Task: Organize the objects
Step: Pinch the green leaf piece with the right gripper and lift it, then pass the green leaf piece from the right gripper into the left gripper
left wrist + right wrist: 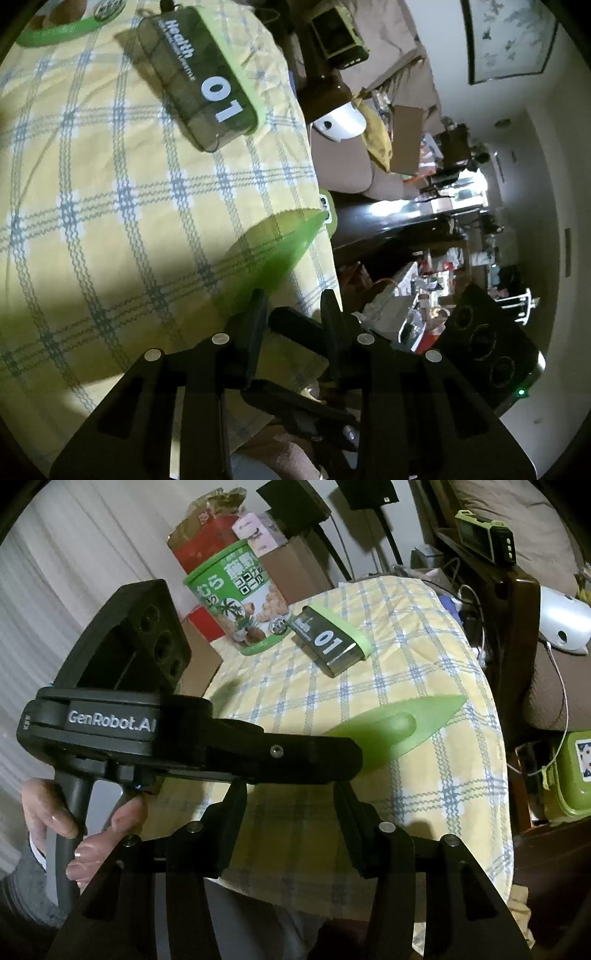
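Note:
A green plastic scoop-shaped tool point(399, 723) is held over the yellow checked tablecloth point(424, 775). My left gripper point(360, 755) is shut on its handle end; in the left wrist view the tool point(273, 254) sticks out forward from between the fingers of the left gripper point(295, 302). A dark pill box marked "Health 01" with a green lid point(199, 81) lies further back on the cloth; it also shows in the right wrist view point(328, 638). My right gripper point(290, 794) is open and empty, just behind the left gripper.
A green snack can point(236, 602) stands at the cloth's far left, its rim visible in the left wrist view point(55, 29). A white device point(561, 624) and a green lunch box point(572, 775) lie off the right side. Boxes stand behind.

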Demonstrator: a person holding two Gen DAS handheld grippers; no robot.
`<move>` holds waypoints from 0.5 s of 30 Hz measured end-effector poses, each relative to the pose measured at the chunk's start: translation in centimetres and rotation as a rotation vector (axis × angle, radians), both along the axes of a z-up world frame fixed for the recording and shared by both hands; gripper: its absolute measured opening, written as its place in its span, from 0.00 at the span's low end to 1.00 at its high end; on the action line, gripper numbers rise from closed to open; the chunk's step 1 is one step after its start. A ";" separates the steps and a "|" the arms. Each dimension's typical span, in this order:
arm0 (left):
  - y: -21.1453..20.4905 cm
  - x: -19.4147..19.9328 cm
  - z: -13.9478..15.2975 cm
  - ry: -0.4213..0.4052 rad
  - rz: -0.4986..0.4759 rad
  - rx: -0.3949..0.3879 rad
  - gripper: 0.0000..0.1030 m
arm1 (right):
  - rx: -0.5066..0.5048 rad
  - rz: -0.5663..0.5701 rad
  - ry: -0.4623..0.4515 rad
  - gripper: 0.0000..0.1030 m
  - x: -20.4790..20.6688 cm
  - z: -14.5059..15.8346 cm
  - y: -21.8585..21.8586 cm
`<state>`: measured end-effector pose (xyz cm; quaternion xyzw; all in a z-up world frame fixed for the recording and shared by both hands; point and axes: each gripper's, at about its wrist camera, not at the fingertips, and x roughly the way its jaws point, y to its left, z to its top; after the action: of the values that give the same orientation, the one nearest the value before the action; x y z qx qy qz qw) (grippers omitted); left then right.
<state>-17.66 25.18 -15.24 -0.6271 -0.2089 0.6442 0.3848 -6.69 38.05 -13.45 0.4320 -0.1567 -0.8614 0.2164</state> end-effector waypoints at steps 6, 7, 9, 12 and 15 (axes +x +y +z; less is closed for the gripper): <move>-0.9 0.1 2.2 0.100 0.029 -0.036 0.28 | 0.054 -0.071 0.013 0.50 0.8 0.8 2.2; -0.9 0.1 2.5 0.128 0.034 -0.059 0.33 | 0.065 -0.093 0.015 0.50 0.7 0.9 2.7; -0.7 0.2 2.8 0.163 0.028 -0.097 0.38 | 0.079 -0.143 0.009 0.50 0.5 1.0 3.9; 0.1 0.8 3.1 0.241 0.000 -0.176 0.41 | 0.046 -0.210 -0.005 0.50 0.3 1.0 5.6; 1.1 1.8 3.4 0.341 -0.039 -0.260 0.47 | 0.022 -0.275 -0.017 0.50 0.5 1.0 7.1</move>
<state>-15.90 26.29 -11.88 -0.5573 -0.0437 0.7551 0.3427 -6.19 45.11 -12.47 0.4162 -0.2068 -0.8808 0.0903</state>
